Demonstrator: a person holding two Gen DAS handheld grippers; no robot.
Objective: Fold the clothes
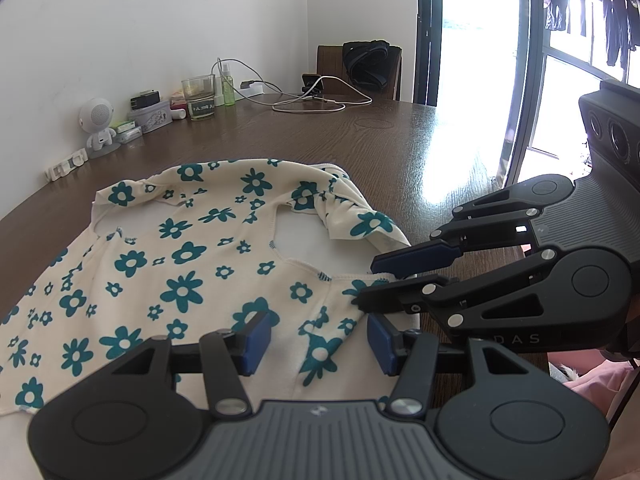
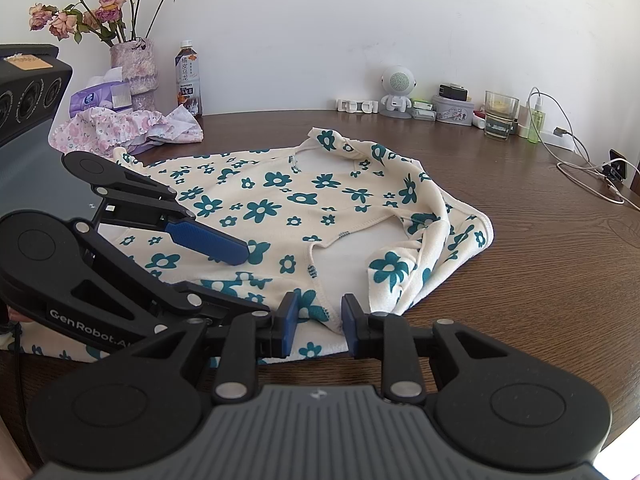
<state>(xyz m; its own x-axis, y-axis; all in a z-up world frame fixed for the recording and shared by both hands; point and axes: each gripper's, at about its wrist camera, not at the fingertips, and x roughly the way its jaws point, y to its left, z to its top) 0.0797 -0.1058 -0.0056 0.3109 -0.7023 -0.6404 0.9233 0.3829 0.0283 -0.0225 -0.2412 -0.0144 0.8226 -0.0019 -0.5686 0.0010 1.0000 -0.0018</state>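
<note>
Both claws stood released over my cream cotton garment printed with teal flowers [image 1: 180,264]: the left claw [image 1: 318,338] above its near hem, the right claw [image 2: 319,322] at the near edge. The garment lay spread on the dark brown wooden desk [image 2: 540,264].
</note>
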